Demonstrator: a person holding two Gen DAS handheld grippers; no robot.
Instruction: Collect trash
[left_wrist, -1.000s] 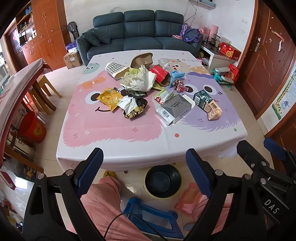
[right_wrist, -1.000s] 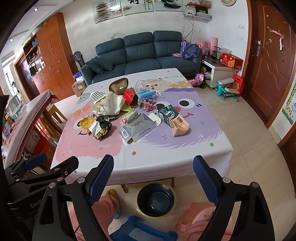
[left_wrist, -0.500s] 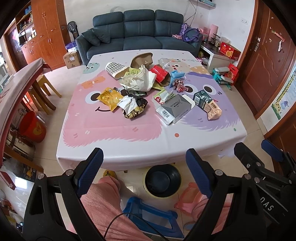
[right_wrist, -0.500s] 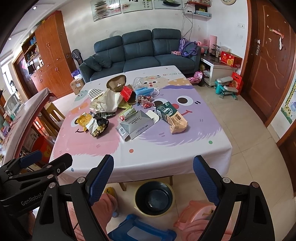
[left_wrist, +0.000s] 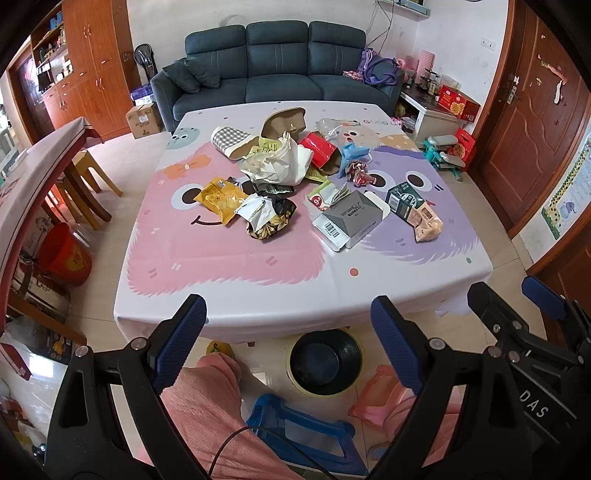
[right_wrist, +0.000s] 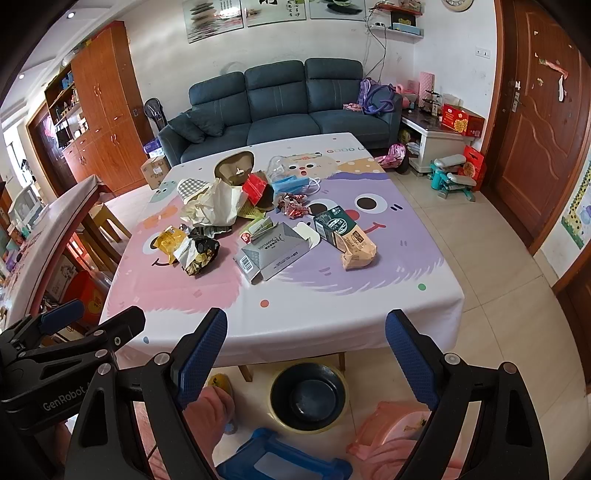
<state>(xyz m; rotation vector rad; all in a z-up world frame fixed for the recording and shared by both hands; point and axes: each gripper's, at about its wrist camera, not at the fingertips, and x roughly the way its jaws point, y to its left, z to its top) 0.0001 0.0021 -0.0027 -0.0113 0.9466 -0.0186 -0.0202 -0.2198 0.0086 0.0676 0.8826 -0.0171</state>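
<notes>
Trash lies in a heap on the pink and purple tablecloth (left_wrist: 229, 258) (right_wrist: 332, 295): a grey carton (left_wrist: 349, 221) (right_wrist: 271, 254), a black crumpled wrapper (left_wrist: 267, 218) (right_wrist: 197, 253), a yellow packet (left_wrist: 218, 197), a white bag (left_wrist: 280, 166) (right_wrist: 218, 206), a green box (left_wrist: 404, 201) (right_wrist: 334, 225) and a beige snack bag (right_wrist: 358, 251). A black bin with a yellow rim (left_wrist: 325, 362) (right_wrist: 308, 397) stands on the floor under the table's near edge. My left gripper (left_wrist: 286, 341) and right gripper (right_wrist: 306, 362) are open and empty, held before the near edge above the bin.
A blue stool (left_wrist: 299, 432) and a pink stool (left_wrist: 380, 398) stand on the floor beside the bin. My knee in pink cloth (left_wrist: 207, 402) is below the left gripper. A red bucket (left_wrist: 64, 254) and wooden stools stand left. A sofa (left_wrist: 277, 70) is behind the table.
The right gripper has moved slightly closer to the table. The left gripper has barely moved. The trash has not moved.
</notes>
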